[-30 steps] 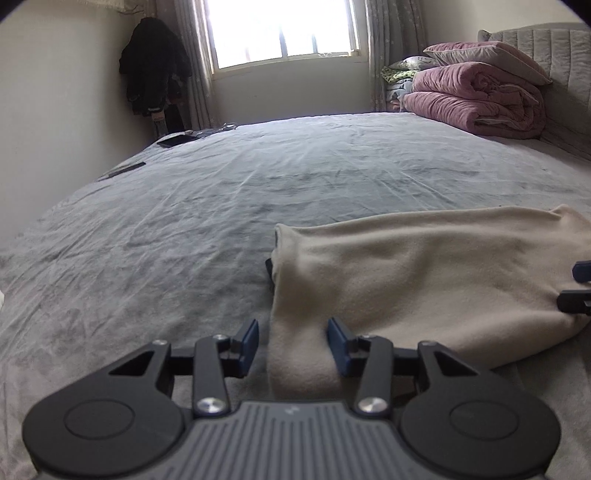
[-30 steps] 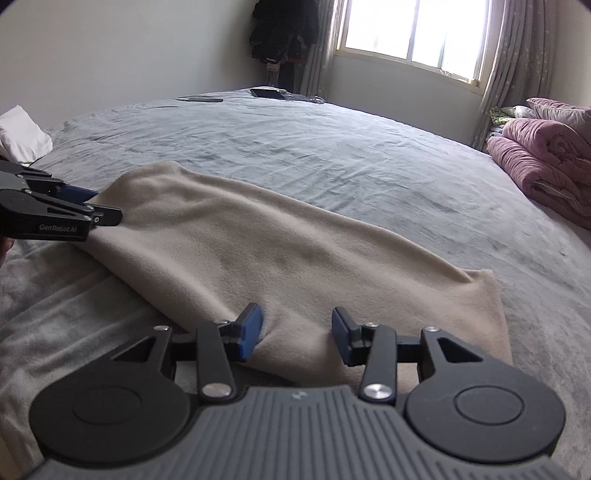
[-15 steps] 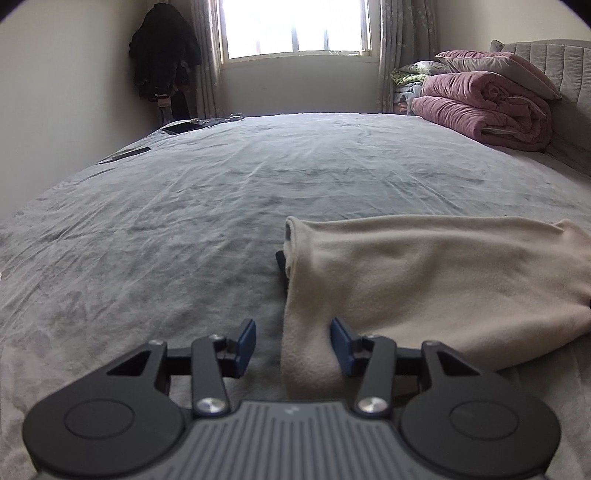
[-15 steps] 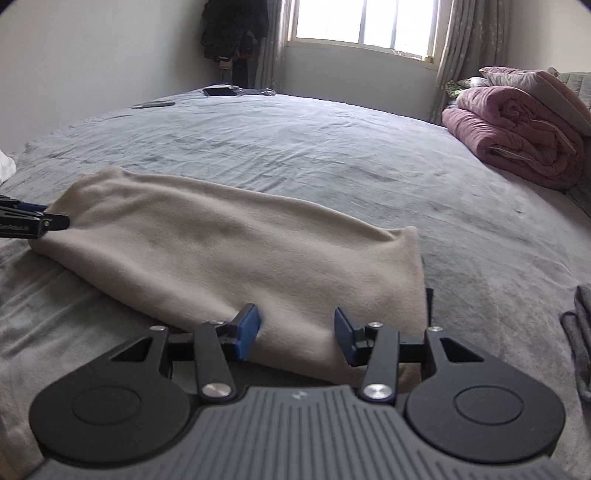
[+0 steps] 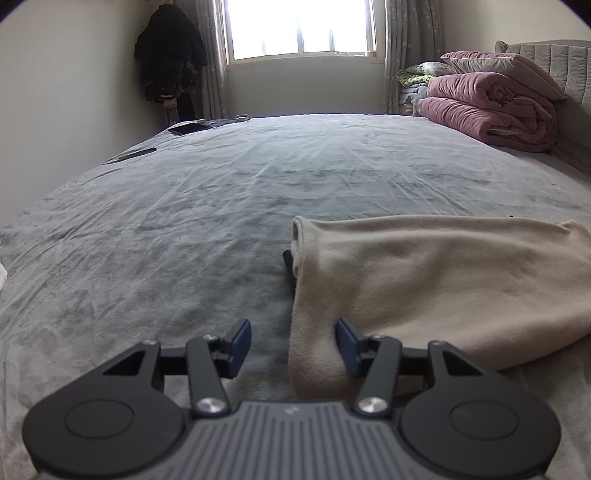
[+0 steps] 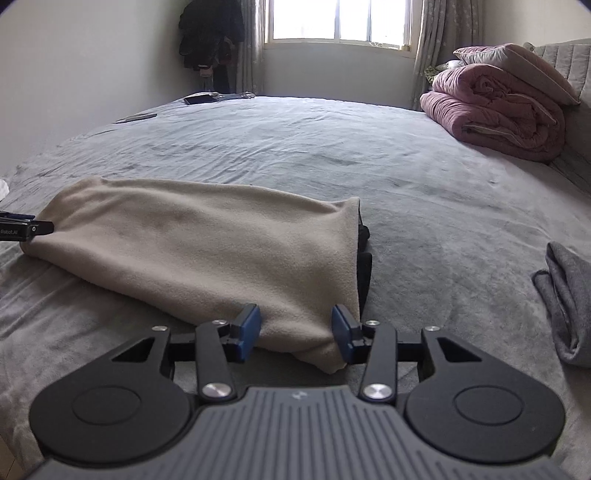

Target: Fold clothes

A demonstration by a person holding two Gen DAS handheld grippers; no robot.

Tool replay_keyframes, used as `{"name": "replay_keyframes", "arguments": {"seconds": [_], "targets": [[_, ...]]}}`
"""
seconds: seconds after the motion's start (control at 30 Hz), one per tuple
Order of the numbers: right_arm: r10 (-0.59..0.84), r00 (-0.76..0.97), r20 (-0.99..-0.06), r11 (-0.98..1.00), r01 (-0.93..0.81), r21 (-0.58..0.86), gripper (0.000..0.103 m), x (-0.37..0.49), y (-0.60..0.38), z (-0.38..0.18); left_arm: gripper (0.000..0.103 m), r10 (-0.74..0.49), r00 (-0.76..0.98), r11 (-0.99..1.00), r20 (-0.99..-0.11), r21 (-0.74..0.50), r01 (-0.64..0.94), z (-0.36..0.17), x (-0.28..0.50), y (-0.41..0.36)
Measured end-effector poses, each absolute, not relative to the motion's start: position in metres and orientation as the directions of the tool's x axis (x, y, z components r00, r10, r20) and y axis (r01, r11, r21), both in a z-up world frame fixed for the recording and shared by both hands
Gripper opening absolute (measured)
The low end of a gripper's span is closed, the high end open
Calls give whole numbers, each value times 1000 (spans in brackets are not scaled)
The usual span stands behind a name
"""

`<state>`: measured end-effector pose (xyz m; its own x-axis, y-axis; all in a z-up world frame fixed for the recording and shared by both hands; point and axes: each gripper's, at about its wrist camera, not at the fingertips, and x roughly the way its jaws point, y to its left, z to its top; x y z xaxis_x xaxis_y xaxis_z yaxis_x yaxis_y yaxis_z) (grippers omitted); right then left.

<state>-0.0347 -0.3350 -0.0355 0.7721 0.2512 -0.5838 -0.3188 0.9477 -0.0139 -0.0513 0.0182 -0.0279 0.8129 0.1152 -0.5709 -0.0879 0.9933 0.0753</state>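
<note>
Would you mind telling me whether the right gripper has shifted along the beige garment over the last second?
Yes. The right gripper has slid rightward, from mid-edge to the corner of the beige garment.

Bedroom with a wide grey bed under a bright window

Daylight pours through the window (image 5: 301, 29) on the far wall, flanked by grey curtains (image 5: 397, 55). The bed (image 5: 258, 192) wears a wrinkled grey cover; at its far right corner a rolled pink quilt (image 5: 491, 107) and a pillow (image 5: 502, 68) lie against the padded headboard (image 5: 561, 62). Dark clothes (image 5: 168, 55) hang in the far left corner against plain pale walls (image 5: 66, 92).
</note>
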Motion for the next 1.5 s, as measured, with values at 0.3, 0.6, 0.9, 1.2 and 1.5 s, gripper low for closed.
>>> {"name": "replay_keyframes", "arguments": {"seconds": [0.3,0.6,0.9,1.2,1.5], "targets": [[242,770,-590,950,-310,-15,43,-36,-338,-34,53,118,812,993,-572,77,-91,-28,-52,18],[219,764,-607,950,-308,-45,43,-32,-336,-37,55,111,808,994,-578,72,-85,-31,-51,20],[222,754,-619,949,-312,-38,43,-30,-340,-35,55,103,806,995,-582,69,-78,-31,-51,21],[204,754,-624,954,-296,-46,47,-32,-342,-36,56,93,807,996,-584,65,-68,-31,-51,23],[211,729,-651,966,-256,27,60,-27,-354,-38,56,99,804,995,-587,77,-66,-30,-50,21]]}}
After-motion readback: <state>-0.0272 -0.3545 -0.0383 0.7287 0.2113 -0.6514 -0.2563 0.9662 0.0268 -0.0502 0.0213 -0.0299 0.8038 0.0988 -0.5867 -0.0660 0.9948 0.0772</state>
